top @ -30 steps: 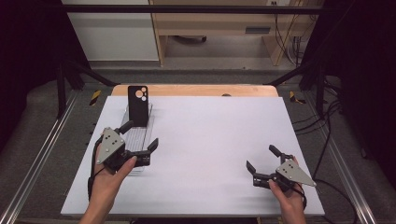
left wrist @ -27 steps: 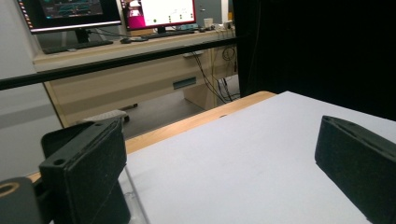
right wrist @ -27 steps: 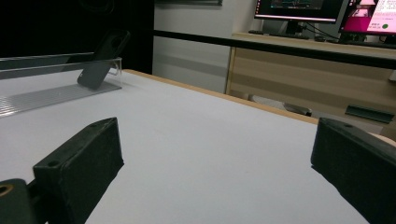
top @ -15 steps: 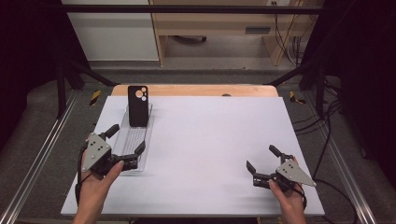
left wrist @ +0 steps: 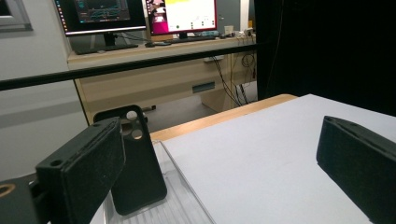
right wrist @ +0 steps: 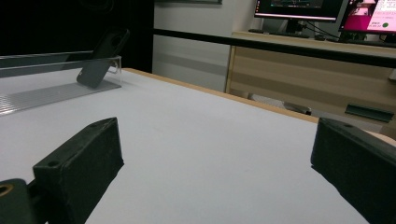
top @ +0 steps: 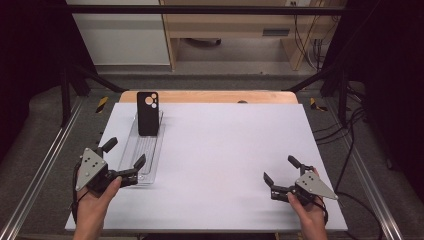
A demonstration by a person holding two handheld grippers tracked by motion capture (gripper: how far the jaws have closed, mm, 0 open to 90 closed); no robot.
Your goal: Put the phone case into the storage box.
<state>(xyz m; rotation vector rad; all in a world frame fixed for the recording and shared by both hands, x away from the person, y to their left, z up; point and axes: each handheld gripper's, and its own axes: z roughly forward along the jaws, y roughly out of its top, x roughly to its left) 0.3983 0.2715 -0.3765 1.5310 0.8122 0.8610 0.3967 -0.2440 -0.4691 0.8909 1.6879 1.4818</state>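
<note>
A black phone case (top: 148, 113) stands upright, leaning at the far end of a clear ribbed tray (top: 142, 150) on the left of the white table. My left gripper (top: 126, 151) is open at the tray's near end, with one jaw over the tray and nothing between the jaws. In the left gripper view the phone case (left wrist: 137, 172) rises just past the left jaw, with the tray (left wrist: 187, 200) below it. My right gripper (top: 279, 169) is open and holds nothing at the near right. In its view the case (right wrist: 100, 58) and the tray (right wrist: 42, 93) are far off to the left.
The white table top (top: 230, 145) ends in a wooden strip (top: 210, 96) at the back. Metal rails (top: 45, 165) run along both sides and a black bar (top: 215, 9) crosses overhead. A desk with monitors (left wrist: 140, 14) stands beyond the table.
My left gripper has drawn back towards the near left edge, away from the tray's middle. The right gripper has stayed where it was. The phone case has not moved.
</note>
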